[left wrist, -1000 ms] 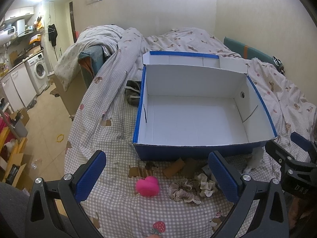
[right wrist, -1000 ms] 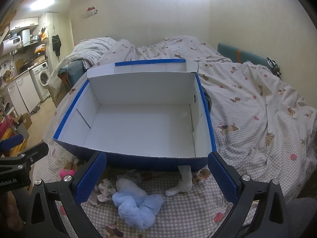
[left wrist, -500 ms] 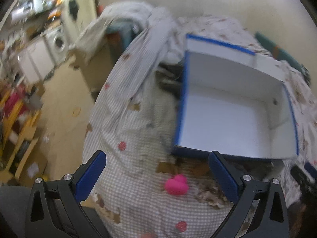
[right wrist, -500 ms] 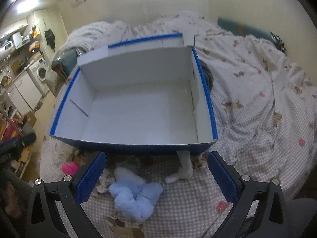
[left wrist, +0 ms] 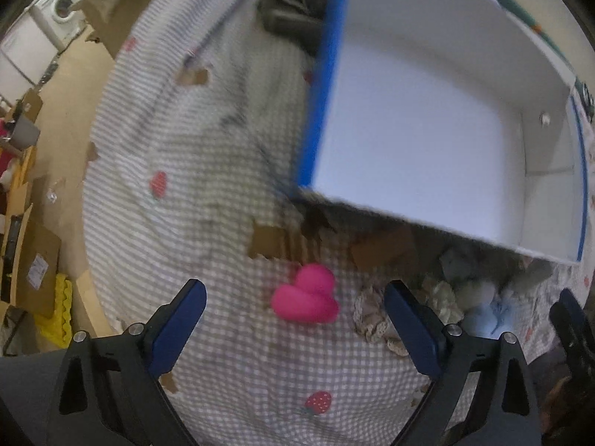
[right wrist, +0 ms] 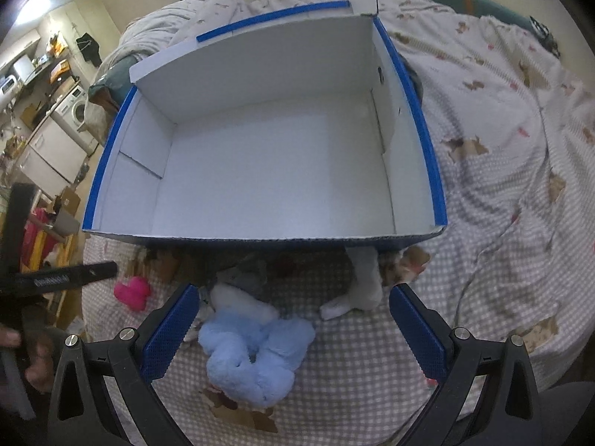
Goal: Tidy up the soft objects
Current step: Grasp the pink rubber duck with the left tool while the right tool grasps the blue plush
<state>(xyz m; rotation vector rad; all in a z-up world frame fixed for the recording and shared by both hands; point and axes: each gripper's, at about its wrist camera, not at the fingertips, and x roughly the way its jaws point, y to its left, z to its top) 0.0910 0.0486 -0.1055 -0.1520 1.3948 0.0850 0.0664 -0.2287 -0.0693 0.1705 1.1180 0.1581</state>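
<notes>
You are working over a bed covered in a grey checked bedspread (right wrist: 483, 223) printed with strawberries and small animals, with a washing machine (right wrist: 76, 111) and cluttered floor showing past its left edge. A blue-edged white cardboard box (right wrist: 267, 171) is sitting open on the bedspread, its inside bare, and its near wall is leaving only a narrow strip of bed between it and you.

Your left gripper (left wrist: 293, 314) is hanging wide apart and gripping nothing; the pink heart-shaped plush (left wrist: 305, 295) is lying on the bedspread right between its fingers, not touching either. A beige lace scrunchie (left wrist: 373, 316) is lying just beside its right finger (left wrist: 409, 323).

Your right gripper (right wrist: 292, 319) is also spread wide and holding nothing. The light blue fluffy plush (right wrist: 256, 349) is lying between its fingers, nearer the left one, with a white sock (right wrist: 362, 286) poking out from beside the box's near wall.
</notes>
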